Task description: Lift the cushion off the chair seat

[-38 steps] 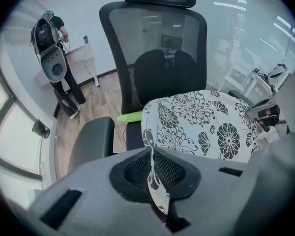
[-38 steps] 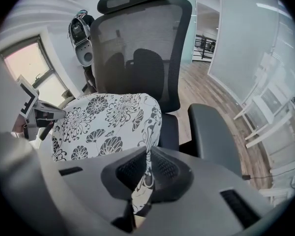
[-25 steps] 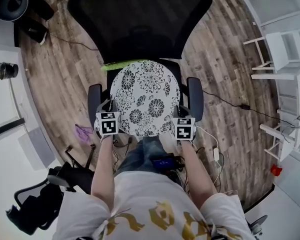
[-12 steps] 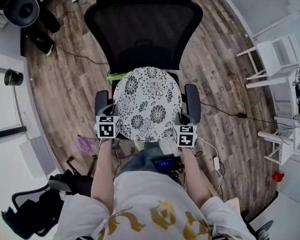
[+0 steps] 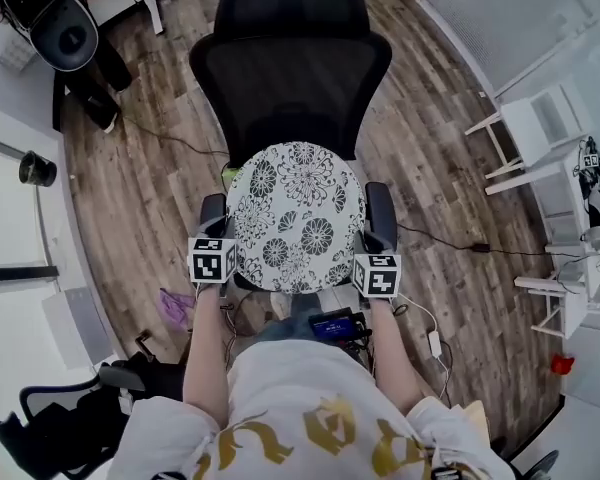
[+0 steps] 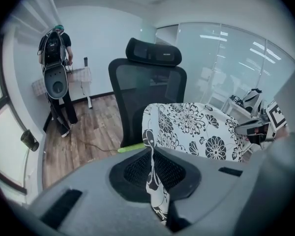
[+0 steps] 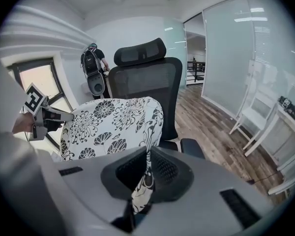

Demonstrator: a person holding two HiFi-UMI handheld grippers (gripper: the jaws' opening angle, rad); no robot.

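Wood-plank floor (image 5: 150, 168) spreads round the black mesh office chair (image 5: 290, 78). Both my claws are clenched on the fabric edge of the round white cushion with black flower print (image 5: 296, 218): the left gripper (image 6: 151, 163) at its 8 o'clock rim, the right gripper (image 7: 146, 171) at 4 o'clock. Over the last second it has come up with them and hangs before the backrest. Dark seat shows beneath its far edge, so I judge the lift nearly done.
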